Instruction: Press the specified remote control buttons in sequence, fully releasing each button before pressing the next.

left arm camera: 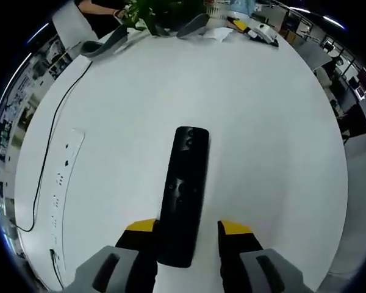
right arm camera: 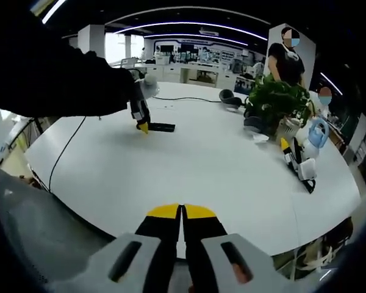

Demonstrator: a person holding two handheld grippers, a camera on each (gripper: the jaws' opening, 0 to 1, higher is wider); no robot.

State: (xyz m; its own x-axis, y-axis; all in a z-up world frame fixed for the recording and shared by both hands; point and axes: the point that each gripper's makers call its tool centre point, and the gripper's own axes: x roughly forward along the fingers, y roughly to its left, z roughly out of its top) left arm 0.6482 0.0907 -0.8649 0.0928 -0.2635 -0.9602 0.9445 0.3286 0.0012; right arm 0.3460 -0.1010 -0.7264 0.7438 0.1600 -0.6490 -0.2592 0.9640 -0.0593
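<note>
In the left gripper view, a white power strip [left arm camera: 66,177] with a black cable lies on the white table [left arm camera: 250,122] well to the left of the left gripper [left arm camera: 189,235]. That gripper stands released, its yellow-tipped jaws set wide to either side of the near end of the remote control [left arm camera: 183,192]; whether they touch it cannot be told. The remote control is a long, slim black bar lying flat on the table, running straight ahead between the jaws, with a few small dark buttons grouped near its far end and another cluster around its middle. A potted plant [left arm camera: 155,12] stands at the table's far edge.

In the right gripper view, the left gripper shows far ahead and to the left, beside the remote control [right arm camera: 161,127]. The right gripper [right arm camera: 182,215] hovers over the table's near edge, its jaws clenched together on nothing.
</note>
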